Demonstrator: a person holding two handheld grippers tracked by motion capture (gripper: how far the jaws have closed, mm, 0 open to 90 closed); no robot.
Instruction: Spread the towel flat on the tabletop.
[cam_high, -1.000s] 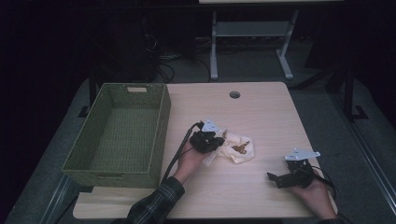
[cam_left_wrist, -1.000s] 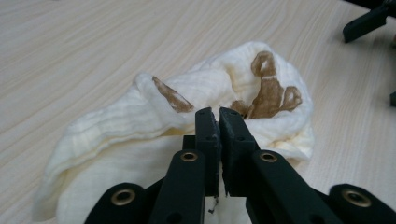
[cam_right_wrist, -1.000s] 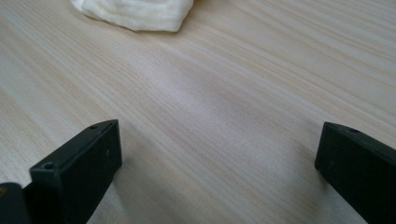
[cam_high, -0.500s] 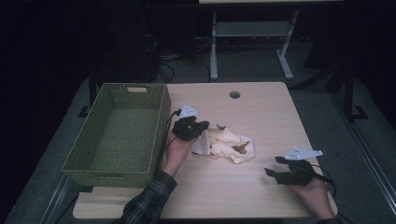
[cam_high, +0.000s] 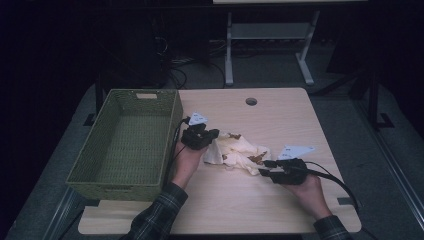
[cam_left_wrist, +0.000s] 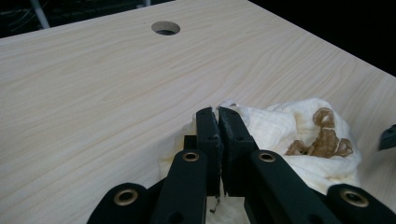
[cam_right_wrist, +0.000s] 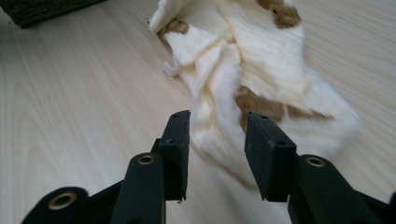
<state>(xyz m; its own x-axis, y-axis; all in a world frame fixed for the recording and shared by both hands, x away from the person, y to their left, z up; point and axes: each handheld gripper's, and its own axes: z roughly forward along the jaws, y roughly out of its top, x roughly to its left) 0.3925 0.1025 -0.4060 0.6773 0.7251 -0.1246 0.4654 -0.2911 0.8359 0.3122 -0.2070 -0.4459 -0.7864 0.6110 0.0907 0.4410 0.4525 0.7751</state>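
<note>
Right gripper (cam_high: 266, 168) reached cloth (cam_high: 240, 152), jaws closing around it.

A dim lab or recording room: a bare wooden table (cam_high: 280, 125) with a cable hole (cam_high: 251, 101), loose cables (cam_high: 185, 65) at 11 o'clock, a metal stand (cam_high: 270, 35) at 12 o'clock.

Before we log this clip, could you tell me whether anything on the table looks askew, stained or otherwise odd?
The cream cloth lies crumpled mid-table, beside the basket, and carries brown patches that could be a pattern or stains. The left hand-held gripper is shut on one edge; the right hand-held gripper has just been closing around the other end, not yet pinching. Nothing looks spilled or broken.
</note>
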